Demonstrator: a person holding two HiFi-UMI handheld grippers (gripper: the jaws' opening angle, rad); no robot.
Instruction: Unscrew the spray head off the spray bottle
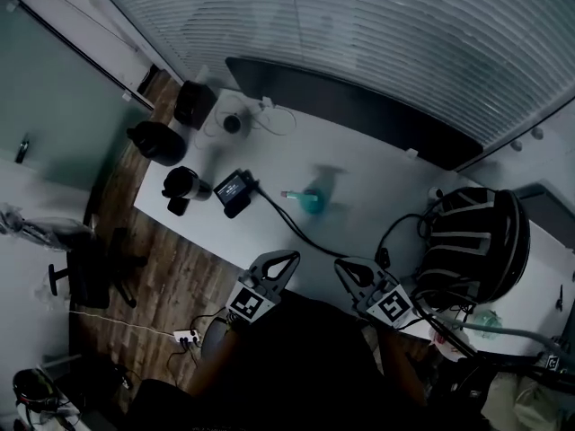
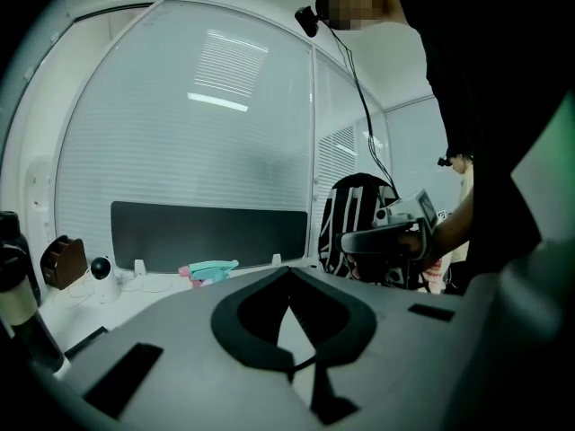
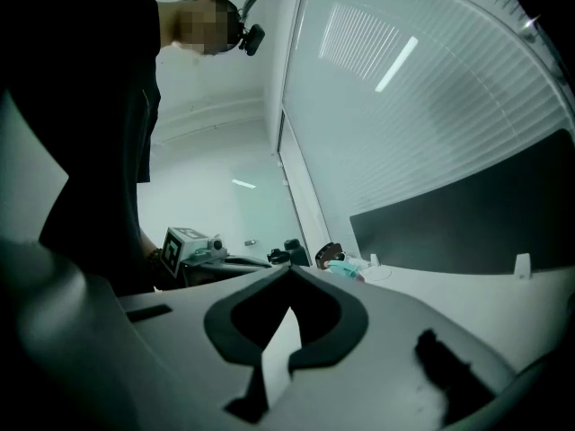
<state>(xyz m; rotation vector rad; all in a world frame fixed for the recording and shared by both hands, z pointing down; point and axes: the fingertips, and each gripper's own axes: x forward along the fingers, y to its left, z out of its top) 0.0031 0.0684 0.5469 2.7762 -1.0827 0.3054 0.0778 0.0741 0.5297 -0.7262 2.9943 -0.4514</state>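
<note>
The teal spray bottle (image 1: 312, 200) with a pale spray head stands alone in the middle of the white table (image 1: 377, 178). It shows small and far off in the left gripper view (image 2: 208, 270) and the right gripper view (image 3: 341, 268). Both grippers hover at the table's near edge, well short of the bottle. My left gripper (image 1: 286, 260) is shut, its jaw tips meeting with nothing between them (image 2: 289, 273). My right gripper (image 1: 346, 266) is also shut and empty (image 3: 289, 275). Each gripper sees the other (image 2: 386, 236) (image 3: 193, 245) beside it.
A black-and-white striped bag (image 1: 472, 241) sits at the table's right end. A black device (image 1: 235, 191) with a cable lies left of the bottle. Dark flasks (image 1: 184, 185) (image 1: 157, 142), a small round camera (image 1: 232, 122) and a black box (image 1: 193, 104) crowd the left end. A dark panel (image 1: 350, 106) lines the far edge.
</note>
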